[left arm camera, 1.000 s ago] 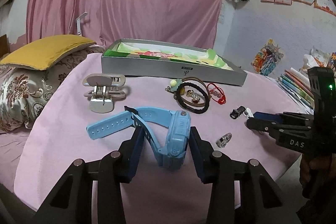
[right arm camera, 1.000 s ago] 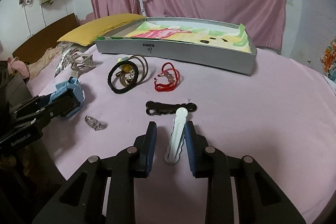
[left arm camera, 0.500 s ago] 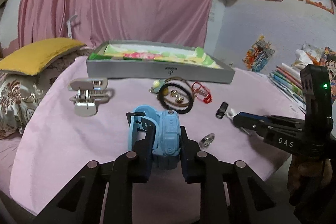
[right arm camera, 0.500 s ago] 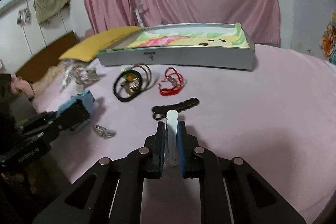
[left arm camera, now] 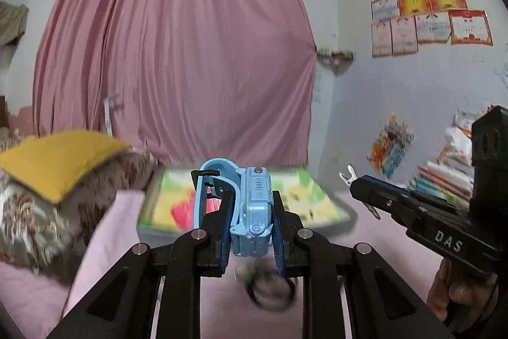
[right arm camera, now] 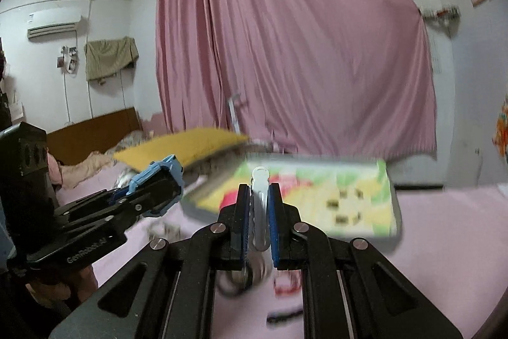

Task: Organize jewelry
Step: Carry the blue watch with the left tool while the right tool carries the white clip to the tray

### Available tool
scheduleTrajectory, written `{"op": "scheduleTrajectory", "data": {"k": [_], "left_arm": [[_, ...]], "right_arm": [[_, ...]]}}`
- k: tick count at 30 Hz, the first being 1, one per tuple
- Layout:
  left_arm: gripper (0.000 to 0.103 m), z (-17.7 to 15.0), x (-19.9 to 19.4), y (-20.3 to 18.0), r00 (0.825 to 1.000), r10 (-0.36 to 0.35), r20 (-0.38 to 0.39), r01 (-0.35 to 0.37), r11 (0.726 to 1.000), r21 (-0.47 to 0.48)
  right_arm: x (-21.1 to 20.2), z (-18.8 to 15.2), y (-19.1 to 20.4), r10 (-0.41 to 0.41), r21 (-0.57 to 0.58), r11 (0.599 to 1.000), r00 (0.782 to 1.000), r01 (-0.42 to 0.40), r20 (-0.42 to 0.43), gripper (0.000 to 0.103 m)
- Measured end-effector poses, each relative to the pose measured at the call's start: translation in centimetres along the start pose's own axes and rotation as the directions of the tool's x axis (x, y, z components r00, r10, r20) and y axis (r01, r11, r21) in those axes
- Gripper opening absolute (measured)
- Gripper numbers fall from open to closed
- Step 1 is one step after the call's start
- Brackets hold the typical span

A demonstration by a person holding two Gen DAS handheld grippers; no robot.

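Above the pink-covered desk (right arm camera: 444,227), I am carrying both picks toward the tray (right arm camera: 392,196), left gripper (left arm camera: 250,221) clenching the blue watch (left arm camera: 250,205), right gripper (right arm camera: 258,212) clenching the white hair clip (right arm camera: 260,199), and next I am judging each needs lowering inside before release.

A bedroom in a home.
There was a big pink curtain (right arm camera: 295,53), a yellow pillow (left arm camera: 57,161), a bed (right arm camera: 95,167) with a wooden headboard (right arm camera: 92,129), and an air conditioner (right arm camera: 52,24) on the wall.
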State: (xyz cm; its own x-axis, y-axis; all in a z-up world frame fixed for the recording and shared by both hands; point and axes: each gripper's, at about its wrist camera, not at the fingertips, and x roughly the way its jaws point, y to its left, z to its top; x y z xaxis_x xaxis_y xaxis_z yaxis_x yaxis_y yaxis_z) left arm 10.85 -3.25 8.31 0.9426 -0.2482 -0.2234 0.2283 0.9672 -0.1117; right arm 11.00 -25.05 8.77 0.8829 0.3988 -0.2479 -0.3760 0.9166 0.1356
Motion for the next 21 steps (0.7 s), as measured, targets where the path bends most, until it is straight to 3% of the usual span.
{"op": "scheduleTrajectory", "data": {"k": [4,8,11,14,21], "left_arm": [[0.02,1.8,2.4,0.7,0.999,0.018,0.035,-0.019,0.999,0.027],[0.02,2.7,6.1,2.1,0.999,0.039,0.008,-0.039,0.998,0.039],[0.02,2.8,8.7,3.0,0.997,0.042,-0.069,-0.04,0.999,0.018],[0.02,2.5,11.4,4.0,0.981,0.05,-0.186,-0.055,0.998,-0.022],[0.02,0.2,14.9,5.5,0.927,0.034,-0.374,-0.06,0.996,-0.059]], "right_arm": [[1.7,1.8,0.3,-0.021,-0.019,1.0,0.998,0.022,0.066,0.01],[4.8,3.1,0.2,-0.045,-0.037,0.998,0.997,0.048,0.061,0.01],[7.6,3.6,-0.3,-0.052,-0.022,0.998,0.999,0.052,0.006,0.01],[10.8,3.3,-1.2,-0.057,0.006,0.998,0.994,0.058,-0.091,0.01],[15.9,0.4,-4.3,-0.024,0.106,0.992,0.947,0.061,-0.319,0.01]]}}
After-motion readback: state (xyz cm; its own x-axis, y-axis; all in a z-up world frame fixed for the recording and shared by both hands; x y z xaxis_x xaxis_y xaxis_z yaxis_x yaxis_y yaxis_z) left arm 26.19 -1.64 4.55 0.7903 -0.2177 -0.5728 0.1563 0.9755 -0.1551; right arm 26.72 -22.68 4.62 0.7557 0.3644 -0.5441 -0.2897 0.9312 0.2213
